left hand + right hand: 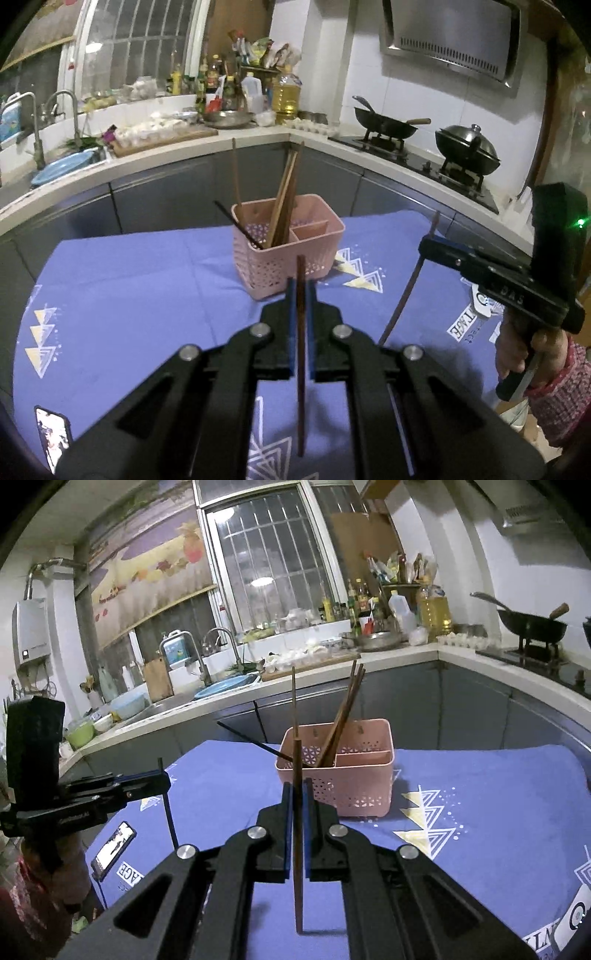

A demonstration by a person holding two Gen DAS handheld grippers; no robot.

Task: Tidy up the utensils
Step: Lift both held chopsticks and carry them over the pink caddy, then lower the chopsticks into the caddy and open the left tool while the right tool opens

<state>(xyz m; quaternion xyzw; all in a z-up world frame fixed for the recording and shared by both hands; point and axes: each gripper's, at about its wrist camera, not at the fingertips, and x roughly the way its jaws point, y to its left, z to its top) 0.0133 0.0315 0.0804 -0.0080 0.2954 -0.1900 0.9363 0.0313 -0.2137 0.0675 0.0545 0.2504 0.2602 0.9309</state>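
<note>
1. Watching from the side of the table: both hand-held grippers are loaded. The left gripper (300,291) is pinched tight on a brown chopstick (301,369), and the right gripper (296,794) is clamped on its own chopstick (296,834). Each stick stands close to upright, long axis vertical, with its lower end hanging just above the purple tablecloth (147,295).

2. The relation that matters: the pink basket (291,258) sits dead ahead of both, roughly 12 o'clock from the left gripper and about 1 o'clock from the right one. It's near each of them, not touching.

3. Several chopsticks already lean in the basket's big left compartment (306,753), tops fanning toward 12 to 1 o'clock; one dark one pokes out over the rim toward 10 o'clock. The small right-hand compartments look bare.

4. Which is nearer? Honestly close to a tie. From the right wrist view the basket looks a touch closer, so I'd guess the right goes first.

5. My read: since the sticks already stand upright, the next move is mostly lift, carry forward over the rim, and let go. The risk is clipping the leaning sticks on the way in.

6. There's also a phone (114,845) lying on the cloth at the left, well out of the way.
</note>
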